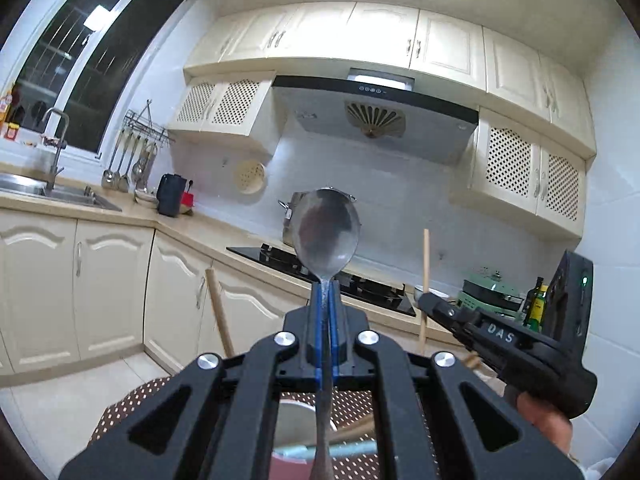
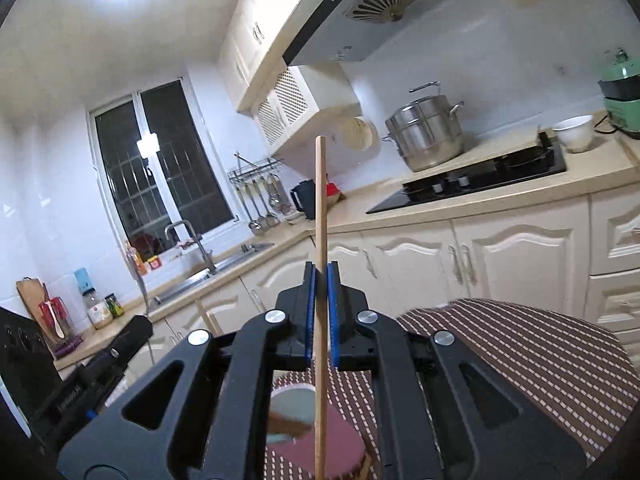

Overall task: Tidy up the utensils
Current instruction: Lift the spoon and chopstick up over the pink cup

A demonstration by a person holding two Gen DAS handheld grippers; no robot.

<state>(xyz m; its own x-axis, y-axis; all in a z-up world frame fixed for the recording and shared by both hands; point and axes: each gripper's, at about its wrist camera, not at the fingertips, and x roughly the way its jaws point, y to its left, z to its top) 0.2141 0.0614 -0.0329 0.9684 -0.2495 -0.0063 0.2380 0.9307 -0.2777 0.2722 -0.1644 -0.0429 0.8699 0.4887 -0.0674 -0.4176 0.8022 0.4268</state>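
Indoors, kitchen, brown patterned tablecloth (image 2: 520,344), cream cabinets (image 1: 112,288)

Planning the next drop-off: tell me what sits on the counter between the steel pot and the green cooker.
In the right wrist view, a white bowl sits between the steel pot and the green cooker, at the black hob's far corner.

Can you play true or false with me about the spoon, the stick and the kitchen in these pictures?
1. The left hand-held gripper is shut on a metal spoon. True.
2. The spoon's bowl points down at the floor. False: it stands up above the gripper's fingers.
3. The right hand-held gripper is shut on a wooden chopstick. True.
4. The steel pot sits in the sink. False: it stands on the counter behind the stove.
5. A white bowl rests on the counter near the stove. True.
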